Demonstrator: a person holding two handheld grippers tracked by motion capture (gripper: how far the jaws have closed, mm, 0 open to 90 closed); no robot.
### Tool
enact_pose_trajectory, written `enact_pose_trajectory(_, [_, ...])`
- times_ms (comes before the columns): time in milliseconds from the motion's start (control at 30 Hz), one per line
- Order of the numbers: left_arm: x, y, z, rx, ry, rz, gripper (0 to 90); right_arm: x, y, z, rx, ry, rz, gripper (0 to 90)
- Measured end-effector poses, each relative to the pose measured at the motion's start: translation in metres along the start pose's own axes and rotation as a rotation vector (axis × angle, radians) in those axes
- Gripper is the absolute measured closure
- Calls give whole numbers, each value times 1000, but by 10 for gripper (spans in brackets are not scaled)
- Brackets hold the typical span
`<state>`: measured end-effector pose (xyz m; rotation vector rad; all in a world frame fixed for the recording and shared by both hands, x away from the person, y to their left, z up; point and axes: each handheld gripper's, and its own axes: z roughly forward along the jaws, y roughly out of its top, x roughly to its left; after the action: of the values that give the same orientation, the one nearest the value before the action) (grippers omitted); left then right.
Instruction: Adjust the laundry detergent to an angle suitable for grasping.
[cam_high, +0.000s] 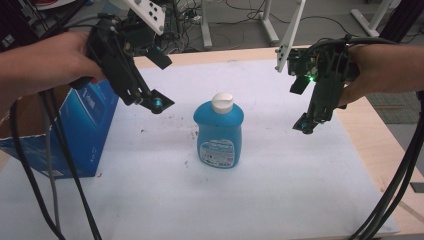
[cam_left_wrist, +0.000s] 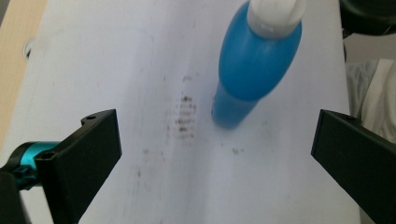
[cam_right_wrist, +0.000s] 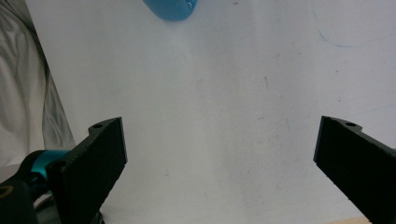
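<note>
A blue bottle (cam_high: 218, 135) with a white cap stands upright in the middle of the white sheet (cam_high: 280, 185). My left gripper (cam_high: 161, 81) hangs in the air to the left of the bottle and above it, open, with nothing between its jaws. In the left gripper view the bottle (cam_left_wrist: 254, 60) stands beyond the open left gripper (cam_left_wrist: 215, 154), apart from both jaws. My right gripper (cam_high: 302, 105) is held up to the right of the bottle, open and empty. In the right gripper view the bottle's base (cam_right_wrist: 170, 9) shows at the top edge, far from the right gripper (cam_right_wrist: 219, 158).
A blue cardboard box (cam_high: 85, 130) stands open at the left edge, under my left forearm. The wooden table (cam_high: 385, 150) shows beyond the sheet on the right. Dark smudges (cam_left_wrist: 184, 116) mark the sheet beside the bottle. Black cables (cam_high: 395, 195) trail down both sides.
</note>
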<state>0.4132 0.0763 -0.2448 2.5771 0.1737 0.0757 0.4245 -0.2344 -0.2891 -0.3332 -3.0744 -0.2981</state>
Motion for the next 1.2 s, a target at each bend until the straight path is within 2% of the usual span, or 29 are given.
enact_pose_trajectory(167, [-14,-9,-6,99,11,-52,16,-1,-1,-2,-10,-2,-9,19])
enact_pose_trajectory(233, [-17,-15,-10,128,-8,-63,16,0,-1,-3,-11,-3,3,19])
enact_pose_trajectory(333, [-23,-23,-13,150,17,-76,16,-1,-1,-6,-18,-9,1,19])
enact_pose_trajectory(467, [-33,-33,-12,181,3,-67,16,-3,1,-8,-22,-15,-5,19])
enact_pose_trajectory(567, [-36,-38,-11,203,-18,-75,16,-7,2,-10,-22,-13,-6,19])
enact_pose_trajectory(767, [-39,-44,-8,217,-19,-91,16,-15,7,-18,-37,-23,-12,19])
enact_pose_trajectory(900, [-41,-48,-5,240,-38,-100,16,-19,10,-22,-41,-25,-19,19])
enact_pose_trajectory(1100, [-44,-54,-3,235,-56,-116,16,-20,11,-20,-19,-17,-17,19])
enact_pose_trajectory(1200, [-45,-55,-2,232,-51,-118,16,-20,12,-20,-22,-16,-18,19])
